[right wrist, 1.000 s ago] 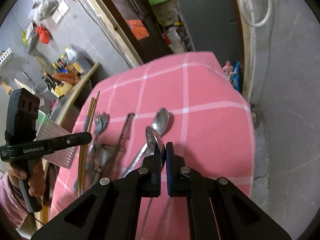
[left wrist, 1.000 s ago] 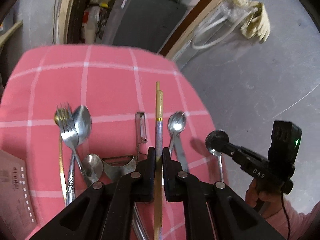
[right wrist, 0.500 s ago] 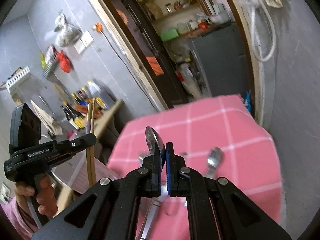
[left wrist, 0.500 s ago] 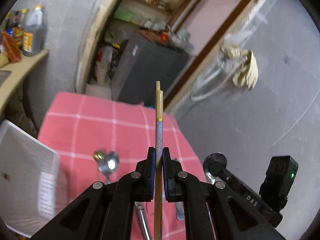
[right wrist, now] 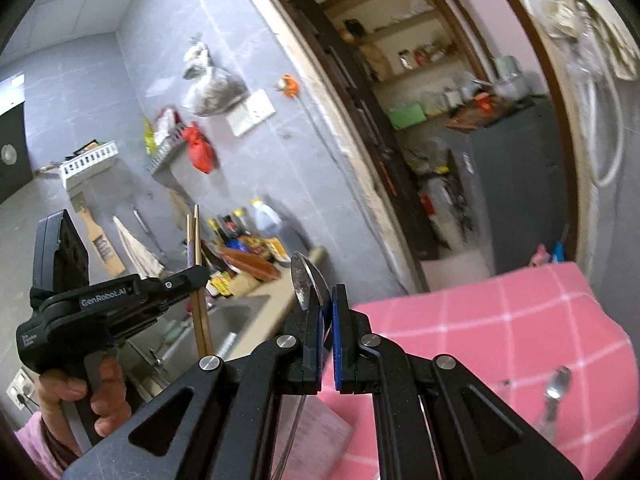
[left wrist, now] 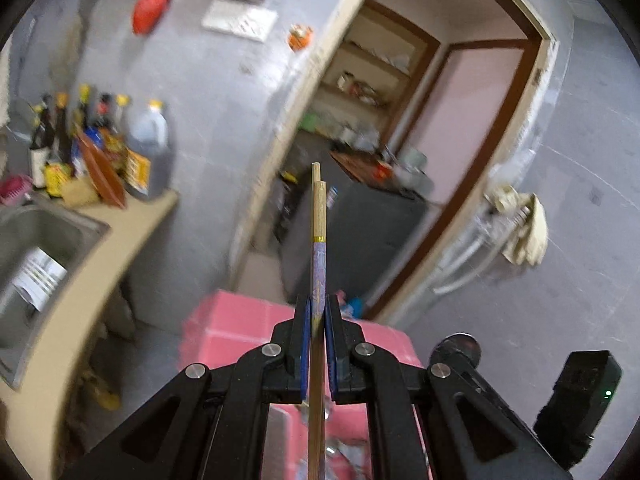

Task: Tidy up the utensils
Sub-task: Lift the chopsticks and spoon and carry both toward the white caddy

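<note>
a: overhead, then: what fills both views?

b: the pink checked tablecloth (right wrist: 500, 320) is the largest thing, low in both views, under grey tiled walls and an open doorway to a pantry with shelves. to the left runs a beige counter (left wrist: 92, 276) with a steel sink (left wrist: 36, 240) set into it, and a row of dark sauce bottles (left wrist: 80, 140) stands against the wall beyond the sink.

a: and the tools themselves?

b: the left gripper (left wrist: 317, 316) is pressed together on 2 chopsticks (left wrist: 318, 240), which stand upright between the blue pads, wooden tips up, with a gold band above a patterned purple section. the right wrist view shows the same gripper from the side, chopsticks (right wrist: 198, 280) crossing it nearly vertically, with a hand (right wrist: 76, 400) wrapped around its grip and a pink sleeve at the wrist.

a: the right one?

b: the right gripper (right wrist: 327, 312) is pinching a metal spoon (right wrist: 304, 280) by its neck; the bowl rises just above the fingertips, turned edge-on, and the handle hangs down behind the jaws. in the left wrist view that spoon bowl (left wrist: 460, 344) shows as a dark disc at lower right.

a: anything left on the cloth?

b: 1 more spoon (right wrist: 556, 390) lies at the lower right of the cloth, blurred; the shapes beside it are too smeared to name.
</note>
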